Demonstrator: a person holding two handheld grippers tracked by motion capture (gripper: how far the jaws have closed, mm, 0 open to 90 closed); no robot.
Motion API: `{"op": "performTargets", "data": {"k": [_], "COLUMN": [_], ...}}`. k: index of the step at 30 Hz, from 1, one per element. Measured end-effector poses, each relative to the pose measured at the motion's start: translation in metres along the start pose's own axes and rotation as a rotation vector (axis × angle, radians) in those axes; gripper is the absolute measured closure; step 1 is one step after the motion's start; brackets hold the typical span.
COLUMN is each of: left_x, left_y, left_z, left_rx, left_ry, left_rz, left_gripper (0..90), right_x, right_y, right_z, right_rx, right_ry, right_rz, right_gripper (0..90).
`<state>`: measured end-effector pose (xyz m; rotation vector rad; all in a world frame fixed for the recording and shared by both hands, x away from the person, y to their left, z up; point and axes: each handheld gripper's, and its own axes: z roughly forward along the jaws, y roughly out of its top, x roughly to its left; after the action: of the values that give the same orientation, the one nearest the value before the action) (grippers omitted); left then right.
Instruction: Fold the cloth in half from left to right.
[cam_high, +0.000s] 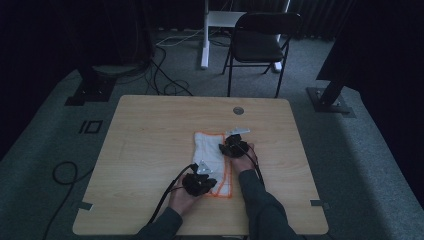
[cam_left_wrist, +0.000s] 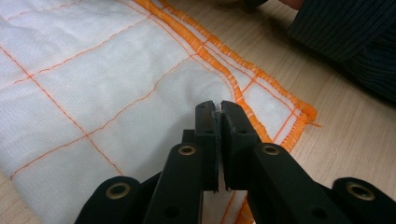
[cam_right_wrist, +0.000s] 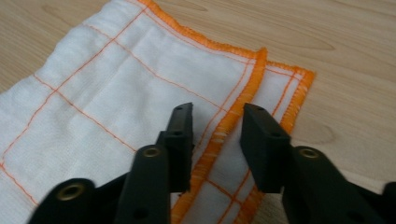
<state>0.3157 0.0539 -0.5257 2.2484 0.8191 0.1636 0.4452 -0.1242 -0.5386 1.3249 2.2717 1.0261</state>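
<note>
Here the white cloth (cam_high: 214, 162) with orange stitching lay folded on the wooden table (cam_high: 150, 150), a little right of centre, its long side running away from the person. The left gripper (cam_high: 200, 184) stood at the cloth's near end; in the left gripper view its jaws were pressed together over the fabric (cam_left_wrist: 116, 93) just inside the orange hem (cam_left_wrist: 243, 93), and a thin pinch of cloth seemed caught between the pads, though the frames do not settle this. The right gripper (cam_high: 235, 146) stood at the far right edge; its jaws were partly open, straddling the doubled hem (cam_right_wrist: 254, 70) where the upper layer stopped short of the lower one (cam_right_wrist: 289, 88), with nothing gripped. Each tool thus worked one end of the same long edge, probably so the layers could be lifted together for another fold. A dark sleeve (cam_left_wrist: 345, 42) crossed the upper right of the left gripper view.
</note>
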Motion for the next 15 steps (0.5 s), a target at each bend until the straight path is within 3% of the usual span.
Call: {"op": "performTargets", "data": {"k": [5, 15], "left_x": [-0.001, -0.005], "left_y": [0.001, 0.009], "left_z": [-0.002, -0.003], "left_rx": [-0.011, -0.034], "left_ry": [-0.004, -0.019], "left_rz": [0.002, -0.001], "left_gripper": [86.9, 86.9], "right_x": [0.002, -0.002], "right_y": [0.004, 0.013], "right_z": [-0.001, -0.010], "right_rx": [0.005, -0.028], "right_ry": [-0.011, -0.039], "right_rz": [-0.027, -0.043], "right_gripper": [85.7, 88.2]}}
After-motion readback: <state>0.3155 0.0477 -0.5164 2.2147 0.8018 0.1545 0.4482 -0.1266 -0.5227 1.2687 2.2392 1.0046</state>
